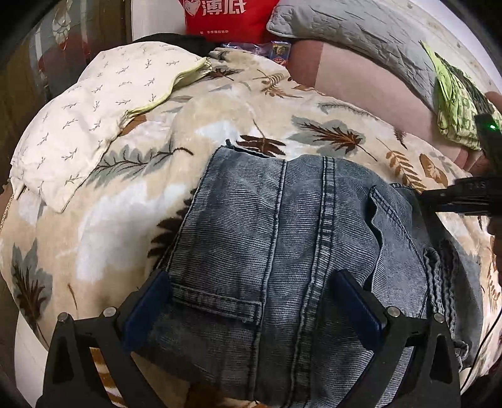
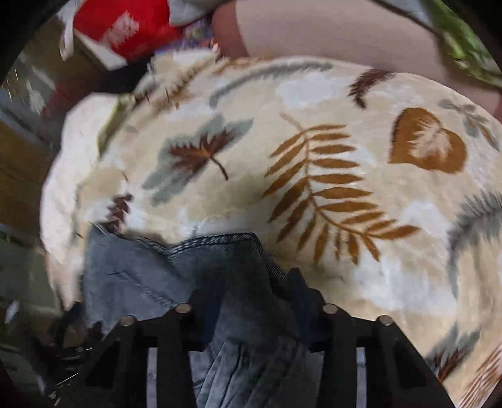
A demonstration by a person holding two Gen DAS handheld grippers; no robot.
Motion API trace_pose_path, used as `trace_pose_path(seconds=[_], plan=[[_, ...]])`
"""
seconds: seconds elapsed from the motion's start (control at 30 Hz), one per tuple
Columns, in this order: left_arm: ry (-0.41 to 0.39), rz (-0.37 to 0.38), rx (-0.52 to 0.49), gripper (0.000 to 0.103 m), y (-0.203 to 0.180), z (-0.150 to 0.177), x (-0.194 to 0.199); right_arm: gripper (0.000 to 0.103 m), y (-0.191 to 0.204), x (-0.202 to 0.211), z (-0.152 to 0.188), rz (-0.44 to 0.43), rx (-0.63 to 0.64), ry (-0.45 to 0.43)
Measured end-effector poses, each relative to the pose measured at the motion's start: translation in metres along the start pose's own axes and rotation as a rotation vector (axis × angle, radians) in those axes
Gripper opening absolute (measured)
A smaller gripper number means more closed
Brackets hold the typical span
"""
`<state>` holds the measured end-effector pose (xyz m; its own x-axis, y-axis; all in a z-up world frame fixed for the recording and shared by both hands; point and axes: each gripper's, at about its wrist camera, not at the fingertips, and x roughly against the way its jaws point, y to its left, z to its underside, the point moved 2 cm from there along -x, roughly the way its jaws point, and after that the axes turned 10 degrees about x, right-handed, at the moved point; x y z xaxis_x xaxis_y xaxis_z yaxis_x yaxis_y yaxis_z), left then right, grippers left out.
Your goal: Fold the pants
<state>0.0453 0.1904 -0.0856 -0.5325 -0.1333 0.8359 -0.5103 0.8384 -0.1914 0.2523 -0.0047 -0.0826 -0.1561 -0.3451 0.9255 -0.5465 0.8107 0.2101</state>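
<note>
Denim fills the left wrist view: the pants [image 1: 291, 251] lie folded on the leaf-print blanket [image 1: 131, 201], their seams running straight away from the camera, so the long axis lines up with the left gripper [image 1: 251, 301]. Its fingers [image 1: 147, 307] are spread wide, one at each side of the cloth near the stitched hem, hovering over or resting on it and pinching nothing. At the pants' right edge the right gripper [image 1: 439, 201] reaches in sideways, so that hand is the one at the loose side flap; a white sprig-print pillow [image 1: 81, 125] sits toward the blanket's far left corner, a grey quilted pillow [image 1: 360, 34] and a red bag [image 1: 226, 15] beyond its far edge. In the right wrist view, which is motion-blurred, the right gripper [image 2: 254, 301] has bunched denim [image 2: 219, 282] between its dark fingers [image 2: 298, 288], apparently clamped on a hemmed edge, with bare blanket [image 2: 313, 157] stretching ahead and to the right. That grip is something the left view cannot confirm; conversely, only the left view shows the full lay of the pants and that the next fold would likely travel across the seams toward the left side.
</note>
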Motion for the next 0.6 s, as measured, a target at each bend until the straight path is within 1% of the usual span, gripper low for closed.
trace_pose_path(seconds=[0.07, 0.13, 0.17, 0.2, 0.23, 0.27, 0.37, 0.47, 0.5, 0.57, 0.6], plan=[[0.006, -0.001, -0.002, 0.103, -0.003, 0.0, -0.002, 0.043, 0.002, -0.009, -0.003, 0.003, 0.013, 0.004], [0.006, 0.0, -0.005, 0.103, -0.002, -0.001, -0.002, 0.042, 0.002, -0.017, -0.003, 0.001, 0.019, 0.03], [0.006, 0.002, -0.005, 0.103, -0.001, 0.0, -0.002, 0.038, 0.002, -0.02, -0.003, -0.002, 0.028, 0.037], [0.007, 0.002, -0.004, 0.103, 0.0, 0.0, -0.001, 0.023, 0.004, -0.021, -0.004, -0.011, 0.044, 0.035], [0.008, 0.001, -0.005, 0.103, 0.0, 0.0, -0.001, 0.012, 0.007, -0.019, -0.005, -0.006, 0.063, 0.029], [0.009, -0.003, -0.008, 0.103, -0.001, 0.0, -0.002, 0.004, 0.01, -0.017, -0.005, 0.022, 0.084, 0.023], [0.009, -0.009, -0.01, 0.103, -0.001, 0.001, -0.003, 0.003, 0.022, -0.011, -0.006, 0.086, 0.159, 0.015], [0.01, -0.013, -0.01, 0.103, -0.001, 0.001, -0.004, 0.002, 0.026, -0.001, -0.006, 0.177, 0.19, -0.043], [0.009, -0.015, -0.011, 0.103, -0.002, 0.001, -0.004, 0.002, 0.026, -0.001, -0.006, 0.201, 0.194, -0.049], [0.008, -0.019, -0.017, 0.103, -0.002, 0.001, -0.005, 0.002, 0.021, -0.011, -0.005, 0.268, 0.199, -0.026], [0.008, -0.018, -0.017, 0.103, -0.002, 0.001, -0.005, 0.002, 0.018, -0.019, -0.004, 0.27, 0.194, -0.002]])
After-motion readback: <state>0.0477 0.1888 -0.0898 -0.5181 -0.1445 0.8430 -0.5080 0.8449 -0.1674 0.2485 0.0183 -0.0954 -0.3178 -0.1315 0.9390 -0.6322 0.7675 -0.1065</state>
